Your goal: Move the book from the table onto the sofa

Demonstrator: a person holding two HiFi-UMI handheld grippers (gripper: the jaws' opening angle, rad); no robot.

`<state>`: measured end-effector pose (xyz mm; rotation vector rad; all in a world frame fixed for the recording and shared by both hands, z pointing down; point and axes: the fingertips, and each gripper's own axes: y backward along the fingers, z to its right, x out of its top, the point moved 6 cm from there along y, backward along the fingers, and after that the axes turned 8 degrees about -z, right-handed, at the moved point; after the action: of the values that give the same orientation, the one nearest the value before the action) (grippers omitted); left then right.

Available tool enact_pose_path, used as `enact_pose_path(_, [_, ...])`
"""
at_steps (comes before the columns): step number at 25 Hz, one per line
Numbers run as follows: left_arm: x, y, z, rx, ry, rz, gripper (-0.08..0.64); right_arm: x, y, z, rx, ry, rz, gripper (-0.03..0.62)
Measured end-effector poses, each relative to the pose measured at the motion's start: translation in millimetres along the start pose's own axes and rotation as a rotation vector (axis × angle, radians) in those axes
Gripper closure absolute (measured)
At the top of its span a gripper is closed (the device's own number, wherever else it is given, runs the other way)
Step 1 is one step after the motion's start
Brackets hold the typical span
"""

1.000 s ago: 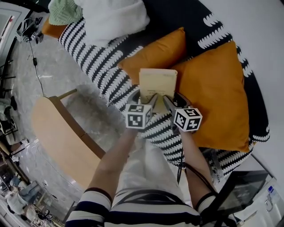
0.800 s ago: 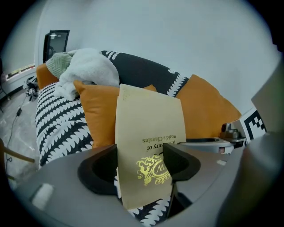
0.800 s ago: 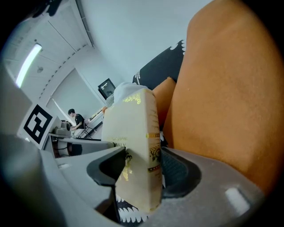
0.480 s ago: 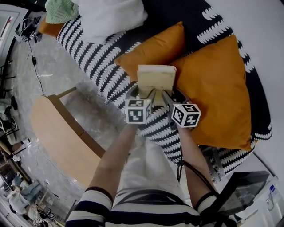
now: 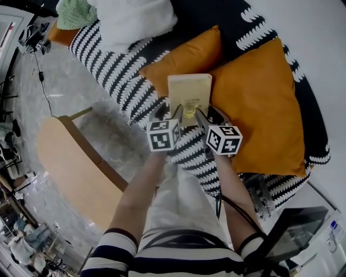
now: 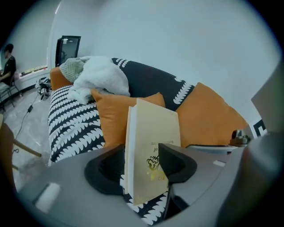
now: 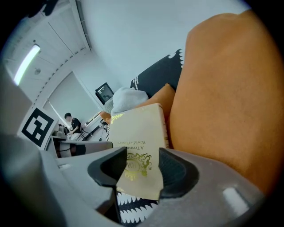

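Observation:
A cream book (image 5: 189,92) with gold print lies over the striped sofa seat (image 5: 124,81), in the gap between two orange cushions. Both grippers hold its near edge side by side. In the left gripper view the book (image 6: 153,146) stands edge-on between the jaws of my left gripper (image 6: 142,166) (image 5: 175,112). Those jaws have just been closing and now press on both its sides. My right gripper (image 7: 143,170) (image 5: 203,114) is shut on the book's near corner (image 7: 140,128), with a pad on each cover.
The small orange cushion (image 5: 184,59) is left of the book and the large one (image 5: 259,103) is right of it. A white blanket (image 5: 135,19) and green cloth (image 5: 75,13) lie farther along the sofa. A wooden table (image 5: 70,167) stands at the left.
The left gripper's jaws have narrowed onto the book. Book and both grippers have shifted a little farther toward the cushions.

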<state>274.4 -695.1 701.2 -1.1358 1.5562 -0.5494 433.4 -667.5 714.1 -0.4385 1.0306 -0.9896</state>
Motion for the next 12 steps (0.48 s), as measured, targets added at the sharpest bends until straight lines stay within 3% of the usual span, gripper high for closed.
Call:
enact_pose_path(5, [-3, 16, 4, 0.009, -0.014, 0.038, 0.422, 2, 12, -8, -0.053, 0.047, 0.027, 0.503])
enact_pose_path(9, [-6, 28, 8, 0.008, -0.021, 0.039, 0.473, 3, 20, -17, -0.095, 0.079, 0.044, 0.598])
enact_pose_path(12, [-9, 38, 7, 0.008, -0.027, 0.047, 0.525, 2, 24, -27, -0.095, 0.095, 0.042, 0.598])
